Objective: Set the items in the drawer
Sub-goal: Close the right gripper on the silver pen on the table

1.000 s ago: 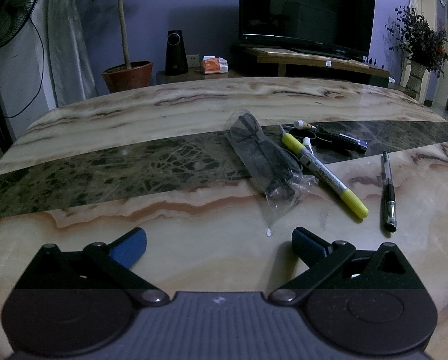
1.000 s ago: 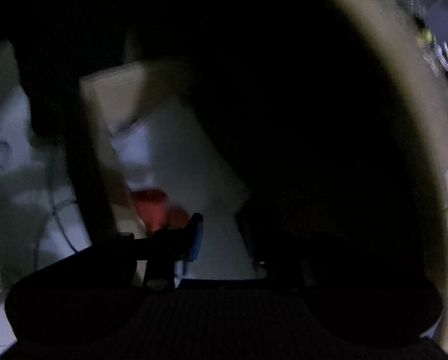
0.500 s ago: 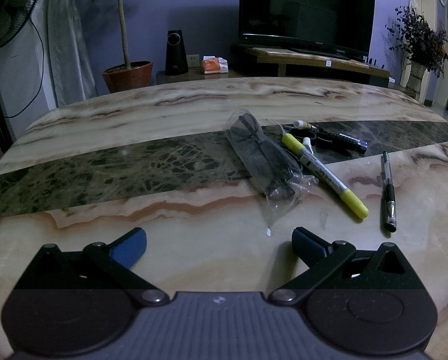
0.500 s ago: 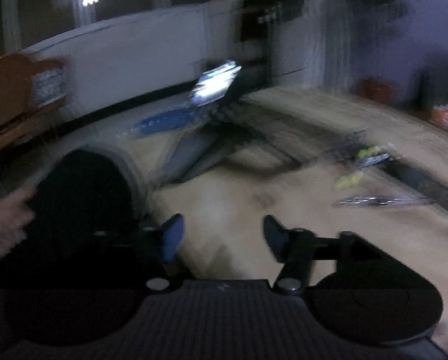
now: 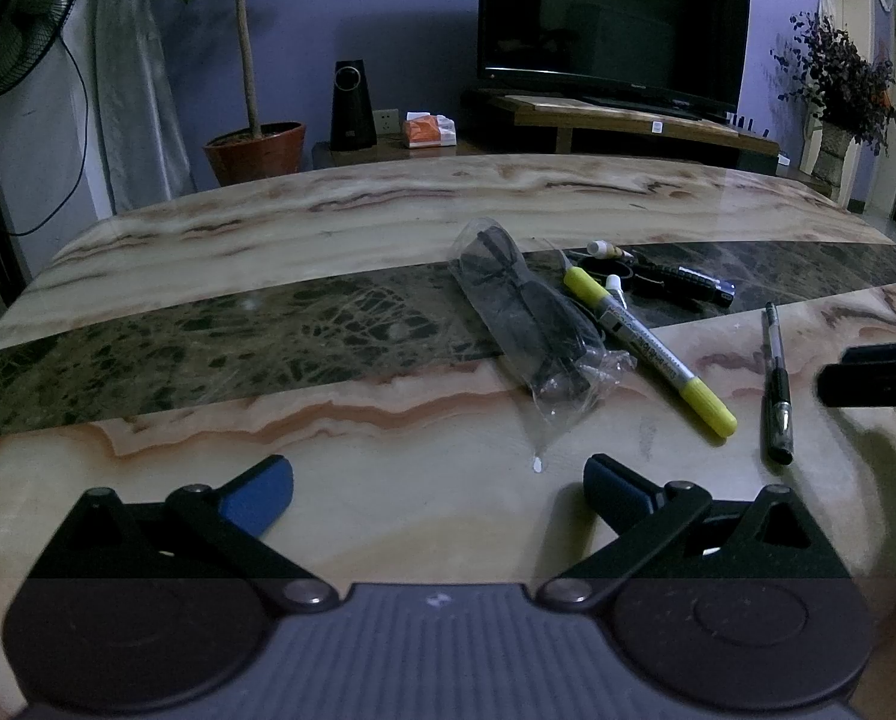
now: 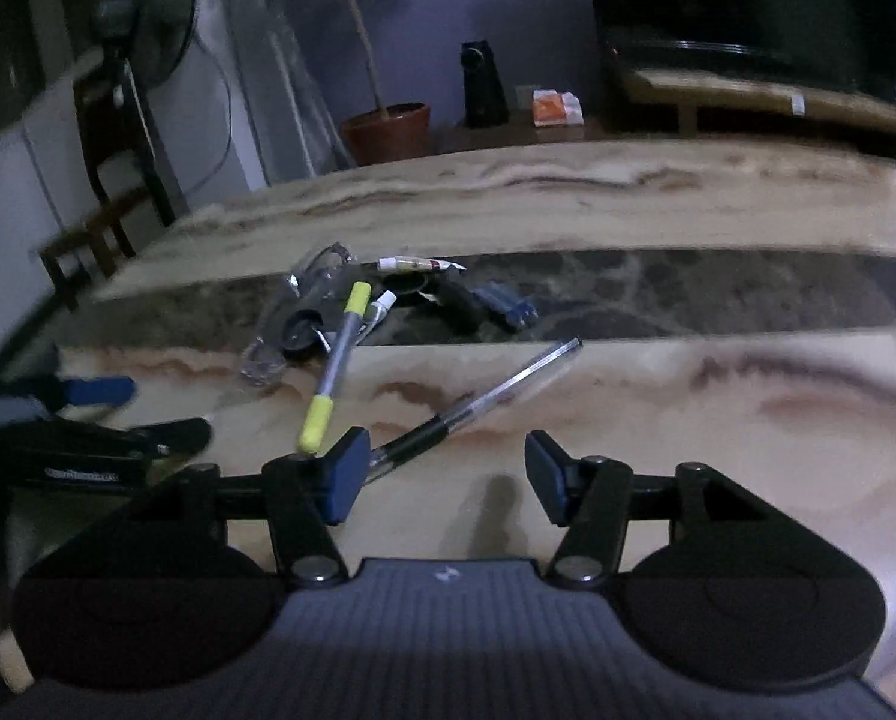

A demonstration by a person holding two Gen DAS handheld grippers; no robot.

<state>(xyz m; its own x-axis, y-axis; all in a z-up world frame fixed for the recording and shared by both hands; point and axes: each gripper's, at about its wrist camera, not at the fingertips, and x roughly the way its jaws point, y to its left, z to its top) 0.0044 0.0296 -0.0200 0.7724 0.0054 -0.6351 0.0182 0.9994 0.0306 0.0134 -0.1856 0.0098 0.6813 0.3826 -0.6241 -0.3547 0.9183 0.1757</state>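
Note:
Several small items lie on the marble table (image 5: pixel 388 228): a clear bag with dark glasses (image 5: pixel 526 324), a yellow-capped marker (image 5: pixel 652 354), a black pen (image 5: pixel 775 384), a small white tube (image 5: pixel 607 249) and a black-and-blue tool (image 5: pixel 682 285). My left gripper (image 5: pixel 439 480) rests open near the front edge, short of the bag, with nothing between its fingers. My right gripper (image 6: pixel 445 480) hovers over the table with its jaws closing a little and nothing between them. The pen (image 6: pixel 478 402) runs just past its left pad, and the marker (image 6: pixel 334 372) lies further left. No drawer is in view.
The right gripper's finger (image 5: pixel 874 378) reaches in at the right edge of the left wrist view. Behind the table stand a potted plant (image 5: pixel 256 144), a speaker (image 5: pixel 352 105), a TV (image 5: pixel 610 18) and a fan (image 6: pixel 148 18). A wooden chair (image 6: pixel 100 222) sits at the table's left end.
The right gripper swung up out of a dark space beside the table, rolled level over the tabletop, and its jaws spread wider. The left gripper and the items have not moved.

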